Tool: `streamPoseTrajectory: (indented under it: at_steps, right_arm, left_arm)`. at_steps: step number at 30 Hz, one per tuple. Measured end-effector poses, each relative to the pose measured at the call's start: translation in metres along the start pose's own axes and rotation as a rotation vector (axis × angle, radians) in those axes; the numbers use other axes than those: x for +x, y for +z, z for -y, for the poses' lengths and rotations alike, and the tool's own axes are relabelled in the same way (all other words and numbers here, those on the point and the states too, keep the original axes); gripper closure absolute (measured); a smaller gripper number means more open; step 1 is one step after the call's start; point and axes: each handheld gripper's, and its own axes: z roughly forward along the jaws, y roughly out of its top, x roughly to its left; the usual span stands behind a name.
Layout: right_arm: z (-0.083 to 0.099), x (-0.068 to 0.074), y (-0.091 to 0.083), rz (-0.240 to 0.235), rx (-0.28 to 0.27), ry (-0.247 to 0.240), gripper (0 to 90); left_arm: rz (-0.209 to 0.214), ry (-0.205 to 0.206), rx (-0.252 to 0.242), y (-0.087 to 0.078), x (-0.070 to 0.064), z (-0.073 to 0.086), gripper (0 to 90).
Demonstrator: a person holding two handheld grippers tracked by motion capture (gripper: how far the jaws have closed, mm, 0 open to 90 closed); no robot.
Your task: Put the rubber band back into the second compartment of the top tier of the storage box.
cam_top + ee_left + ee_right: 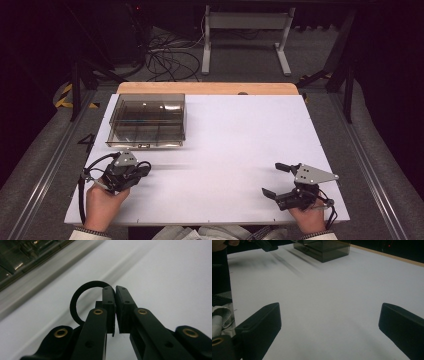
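White desk (230, 150) carries a smoky clear box (147, 120); left tongs (142, 171) nearly closed, empty; right tongs (272, 180) spread wide, empty

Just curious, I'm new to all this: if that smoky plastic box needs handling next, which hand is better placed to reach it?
Probably the left. The left tongs sit just in front of the box, though closed. The right tongs are open but across the table.

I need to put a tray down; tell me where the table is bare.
Bare: the white table from the smoky plastic box rightward, and between the left gripper and right gripper. Crowded: only the far-left corner, around the box.
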Motion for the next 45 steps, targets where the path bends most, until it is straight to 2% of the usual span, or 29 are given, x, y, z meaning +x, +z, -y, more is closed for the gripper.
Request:
streamPoseTrajectory:
  at_steps: [1,8,9,22,27,28,29,39,45]
  right_arm:
    - [0.0,0.0,0.0,0.0,0.001,-0.001,4.9]
    - [0.0,0.0,0.0,-0.001,0.003,-0.002,4.9]
    - [0.0,0.0,0.0,-0.002,0.002,-0.001,4.9]
    - [0.0,0.0,0.0,-0.001,0.004,-0.001,4.9]
    - [0.0,0.0,0.0,-0.001,0.005,-0.001,4.9]
    - [0.001,0.0,0.0,-0.002,0.005,-0.001,4.9]
    - [0.001,0.0,0.0,-0.002,0.005,-0.001,4.9]
    - [0.001,0.0,0.0,-0.003,0.008,-0.002,4.9]
    - [0.001,0.0,0.0,-0.003,0.007,-0.002,4.9]
  left_arm:
    - [0.01,-0.012,-0.015,-0.001,-0.001,0.0,86.2]
    - [0.02,-0.002,-0.088,-0.014,0.001,-0.002,86.2]
    - [0.03,-0.017,-0.104,-0.015,0.001,-0.002,86.2]
    - [0.084,-0.06,-0.241,-0.03,0.011,-0.008,86.1]
    - [0.089,-0.075,-0.28,-0.034,0.014,-0.01,86.1]
    - [0.085,-0.068,-0.289,-0.035,0.016,-0.011,86.2]
    - [0.097,-0.084,-0.298,-0.035,0.016,-0.011,86.1]
    - [0.127,-0.12,-0.384,-0.039,0.026,-0.015,86.0]
    - [0.126,-0.127,-0.417,-0.041,0.029,-0.018,86.0]
